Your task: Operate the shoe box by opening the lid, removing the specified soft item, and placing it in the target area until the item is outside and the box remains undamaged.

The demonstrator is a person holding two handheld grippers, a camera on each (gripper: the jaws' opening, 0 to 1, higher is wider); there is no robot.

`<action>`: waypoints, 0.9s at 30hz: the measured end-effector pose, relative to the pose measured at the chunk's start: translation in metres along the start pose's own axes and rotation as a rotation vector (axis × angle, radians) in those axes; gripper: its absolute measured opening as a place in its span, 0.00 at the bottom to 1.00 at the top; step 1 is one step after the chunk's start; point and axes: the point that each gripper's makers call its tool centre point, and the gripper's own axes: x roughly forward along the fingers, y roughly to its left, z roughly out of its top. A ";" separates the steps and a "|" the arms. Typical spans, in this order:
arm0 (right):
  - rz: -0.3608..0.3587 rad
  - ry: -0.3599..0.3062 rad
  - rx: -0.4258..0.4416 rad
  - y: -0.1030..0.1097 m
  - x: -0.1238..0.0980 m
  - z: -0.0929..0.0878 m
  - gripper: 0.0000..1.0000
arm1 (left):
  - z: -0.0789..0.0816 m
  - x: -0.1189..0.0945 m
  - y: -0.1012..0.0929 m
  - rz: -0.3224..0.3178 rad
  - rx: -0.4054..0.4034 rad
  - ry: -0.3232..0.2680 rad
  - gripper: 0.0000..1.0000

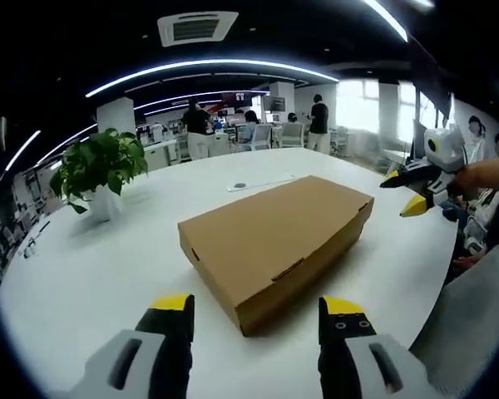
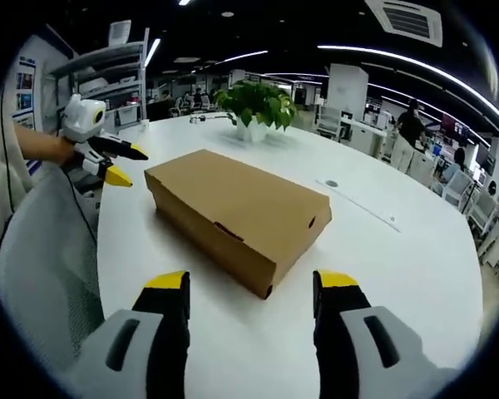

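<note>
Yellow-tipped jaws of the left gripper are being held wide apart at the bottom of the left gripper view, with nothing gripped between them, and they are being kept short of the shoe box. That box, plain brown cardboard with its lid shut flat, is being seen lying on the white round table, its near corner pointing between the two jaws. Nothing of the soft item is being shown, since the lid is closed. In the right gripper view, the right gripper is likewise being held with its jaws spread wide and empty, just short of the shoe box on the table. The right gripper is also being seen at the right edge of the left gripper view, raised above the table beside the box and apart from it, with a hand behind it. The left gripper is being seen at the left of the right gripper view, also clear of the box. A potted plant is being seen standing on the table well beyond the box, and it is being shown again in the right gripper view. People are being seen standing among desks in the office behind.
</note>
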 end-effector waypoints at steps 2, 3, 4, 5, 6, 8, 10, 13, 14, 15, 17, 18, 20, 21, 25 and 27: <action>0.005 0.004 0.002 -0.001 0.006 0.000 0.53 | -0.001 0.004 0.000 0.002 -0.003 0.006 0.60; 0.005 0.004 0.002 -0.001 0.008 0.001 0.53 | -0.002 0.006 0.000 0.004 -0.003 0.010 0.60; 0.007 0.004 0.002 -0.002 0.011 0.001 0.52 | -0.003 0.008 0.000 0.007 -0.005 0.015 0.59; 0.009 0.006 0.002 -0.002 0.015 0.001 0.52 | -0.003 0.009 0.000 0.006 -0.015 0.015 0.59; 0.009 0.010 -0.001 -0.002 0.017 0.000 0.52 | -0.002 0.009 0.000 0.007 -0.020 0.014 0.59; 0.011 0.015 -0.001 -0.004 0.023 0.000 0.51 | -0.002 0.012 0.001 0.012 -0.026 0.010 0.57; 0.014 0.018 -0.002 -0.005 0.027 0.001 0.50 | -0.002 0.015 0.001 0.017 -0.030 0.013 0.56; 0.015 0.029 -0.011 -0.006 0.033 0.001 0.49 | -0.003 0.018 0.001 0.018 -0.035 0.017 0.55; 0.018 0.032 -0.011 -0.006 0.034 0.001 0.49 | -0.003 0.020 0.000 0.019 -0.035 0.018 0.55; 0.020 0.037 -0.011 -0.006 0.036 0.000 0.49 | -0.002 0.021 0.000 0.020 -0.035 0.018 0.55; 0.027 0.050 -0.016 -0.006 0.039 -0.002 0.47 | -0.002 0.023 0.000 0.021 -0.038 0.016 0.53; 0.029 0.055 -0.019 -0.006 0.040 -0.002 0.47 | -0.002 0.025 0.000 0.020 -0.040 0.017 0.53; 0.035 0.061 -0.025 -0.005 0.043 -0.003 0.45 | -0.002 0.029 0.000 0.017 -0.043 0.018 0.51; 0.038 0.061 -0.028 -0.004 0.044 -0.003 0.45 | -0.002 0.030 -0.001 0.014 -0.043 0.020 0.51; 0.032 0.060 -0.029 -0.006 0.047 -0.001 0.44 | -0.003 0.032 0.000 0.029 -0.038 0.024 0.51; 0.019 0.054 -0.015 -0.009 0.048 0.001 0.41 | -0.003 0.033 0.003 0.041 -0.039 0.027 0.49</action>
